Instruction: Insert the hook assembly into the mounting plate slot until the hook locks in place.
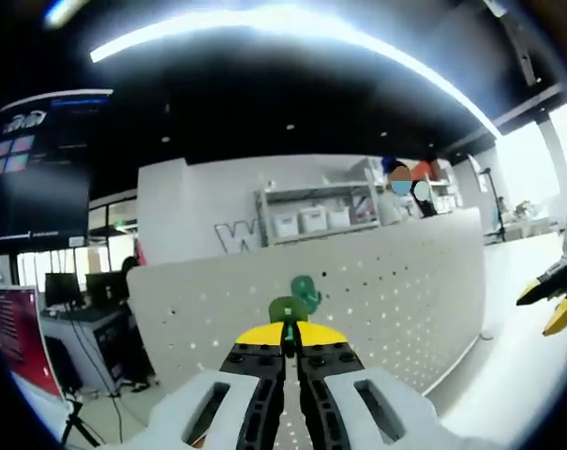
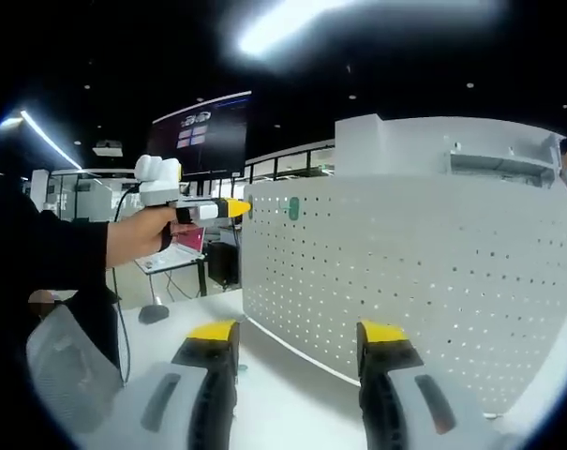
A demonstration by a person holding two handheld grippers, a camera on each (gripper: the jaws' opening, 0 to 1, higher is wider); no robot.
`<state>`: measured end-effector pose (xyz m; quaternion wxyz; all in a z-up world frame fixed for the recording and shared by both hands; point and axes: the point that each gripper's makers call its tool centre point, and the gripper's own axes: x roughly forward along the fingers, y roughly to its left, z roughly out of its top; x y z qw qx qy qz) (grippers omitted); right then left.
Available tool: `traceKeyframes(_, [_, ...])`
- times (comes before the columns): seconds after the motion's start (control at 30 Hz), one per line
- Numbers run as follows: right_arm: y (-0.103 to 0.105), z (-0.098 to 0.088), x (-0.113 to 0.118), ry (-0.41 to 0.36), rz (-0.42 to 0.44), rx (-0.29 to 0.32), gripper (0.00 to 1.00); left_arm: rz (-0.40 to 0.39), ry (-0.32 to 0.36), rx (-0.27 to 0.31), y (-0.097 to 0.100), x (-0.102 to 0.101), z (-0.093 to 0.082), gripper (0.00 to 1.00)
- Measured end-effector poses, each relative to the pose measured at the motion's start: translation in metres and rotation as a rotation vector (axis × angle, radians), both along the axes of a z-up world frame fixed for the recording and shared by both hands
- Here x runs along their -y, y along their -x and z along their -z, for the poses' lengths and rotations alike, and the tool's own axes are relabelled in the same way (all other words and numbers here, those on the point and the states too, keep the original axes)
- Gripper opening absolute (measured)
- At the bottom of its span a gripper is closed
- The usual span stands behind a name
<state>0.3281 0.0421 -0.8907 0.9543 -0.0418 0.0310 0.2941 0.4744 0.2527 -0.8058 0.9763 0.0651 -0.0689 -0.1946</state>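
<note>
My L gripper (image 1: 290, 349) is nearest: fingers clamped on the hook (image 1: 288, 310), green, held right up at the pegboard (image 1: 395, 291). A second green piece (image 1: 306, 291) shows just past it, at the board face; can't tell if it's part of the same hook or already seated. From the right gripper view, L gripper (image 2: 234, 208) is at the board's (image 2: 433, 281) upper corner, with a green bit (image 2: 293, 207) on the board beside the tip. R gripper (image 2: 297, 352) has fingers wide apart, holding nothing, over the white tabletop (image 2: 283, 394) in front of the board.

Risks, my guess: hook goes in tilted and jams instead of locking. Board stands upright, so a hard push w/o R bracing could tip or slide it. Small part, thin grip, so it could twist in the fingers.
</note>
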Motion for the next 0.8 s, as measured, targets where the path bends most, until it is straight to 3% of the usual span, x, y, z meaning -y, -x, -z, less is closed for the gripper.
traceKeyframes(0.8, [-0.001,0.008,0.015,-0.023,0.024,-0.02,0.48,-0.059,0.004,-0.027,-0.034,0.002,-0.005,0.03])
